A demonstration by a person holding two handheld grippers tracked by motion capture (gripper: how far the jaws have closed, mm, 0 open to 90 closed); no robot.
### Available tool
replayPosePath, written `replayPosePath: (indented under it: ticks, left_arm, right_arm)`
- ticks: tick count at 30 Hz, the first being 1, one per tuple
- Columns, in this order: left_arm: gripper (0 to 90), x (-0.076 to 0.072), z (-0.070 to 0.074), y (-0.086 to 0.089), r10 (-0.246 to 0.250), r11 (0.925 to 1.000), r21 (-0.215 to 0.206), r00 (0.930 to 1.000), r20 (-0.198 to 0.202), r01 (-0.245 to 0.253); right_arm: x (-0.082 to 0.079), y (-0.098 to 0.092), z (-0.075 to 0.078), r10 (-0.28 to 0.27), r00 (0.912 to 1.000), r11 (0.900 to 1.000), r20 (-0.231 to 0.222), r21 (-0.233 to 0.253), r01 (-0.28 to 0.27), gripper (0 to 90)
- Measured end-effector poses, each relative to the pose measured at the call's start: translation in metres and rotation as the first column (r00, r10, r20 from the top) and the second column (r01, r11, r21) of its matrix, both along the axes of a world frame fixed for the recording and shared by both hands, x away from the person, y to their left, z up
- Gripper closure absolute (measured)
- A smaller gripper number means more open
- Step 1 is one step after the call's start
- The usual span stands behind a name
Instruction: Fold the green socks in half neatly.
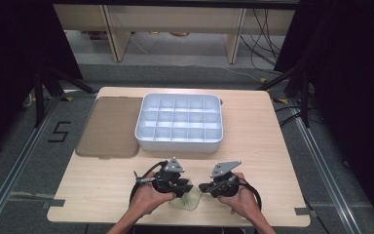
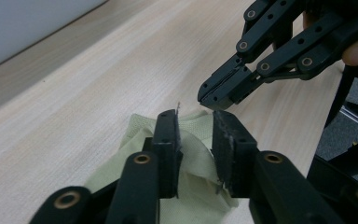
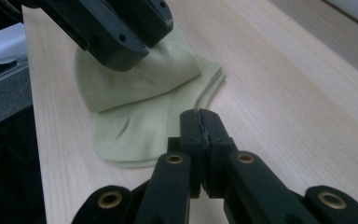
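Straddling pale green cloth (image 2: 192, 140), left gripper (image 2: 196, 122) part-open; right gripper (image 3: 200, 122) closed, empty; divided tray (image 1: 179, 123) holds nothing.

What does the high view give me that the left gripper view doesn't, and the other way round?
High view alone: the white plastic compartment tray in full, the flat brown lid left of it, the floor, both hands.

Left gripper view alone: its own jaws stand apart with a fold of the pale green fabric cloth raised between them, and the right gripper has its jaws closed, tips just above that fold.

Shared: cloth, light wooden table, left gripper, right gripper.
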State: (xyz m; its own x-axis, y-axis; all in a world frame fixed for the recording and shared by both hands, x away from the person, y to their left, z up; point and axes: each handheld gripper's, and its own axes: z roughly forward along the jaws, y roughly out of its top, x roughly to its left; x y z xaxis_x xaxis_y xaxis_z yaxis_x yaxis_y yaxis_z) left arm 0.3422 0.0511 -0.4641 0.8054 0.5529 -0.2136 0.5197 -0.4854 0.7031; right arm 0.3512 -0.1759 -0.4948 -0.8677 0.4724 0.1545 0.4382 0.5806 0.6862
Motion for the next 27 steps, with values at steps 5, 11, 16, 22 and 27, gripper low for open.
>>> replayPosePath:
  ticks: [5, 11, 16, 22, 27]
  left_arm:
    - [56.4, 0.001, 0.011, 0.008, 0.023, 0.9977, -0.063, 0.9997, -0.002, -0.024]
    - [69.1, -0.001, 0.022, 0.023, 0.036, 0.9967, -0.075, 0.9986, 0.038, -0.033]
    - [84.3, -0.005, 0.019, 0.035, 0.036, 0.9986, -0.041, 0.9979, 0.053, -0.034]
    - [87.7, -0.014, 0.005, 0.038, -0.003, 0.9997, 0.023, 0.9995, 0.032, 0.002]
    - [88.2, -0.018, -0.01, 0.035, -0.029, 0.9978, 0.059, 0.9995, 0.014, 0.028]
  right_arm:
    - [0.0, -0.008, 0.007, -0.006, 0.9999, 1.0, 0.016, 0.024, 0.006, 89.1]
    - [-0.002, -0.016, 0.013, -0.028, 0.9994, 0.999, 0.023, 0.041, 0.027, 89.0]
    - [-0.007, -0.014, 0.02, -0.015, 0.9992, 0.998, 0.038, 0.057, 0.012, 89.1]
    - [-0.015, -0.004, 0.024, 0.027, 0.9986, 0.998, 0.044, 0.058, -0.03, 89.1]
    - [-0.019, 0.006, 0.023, 0.062, 0.9966, 0.996, 0.054, 0.056, -0.065, 89.1]
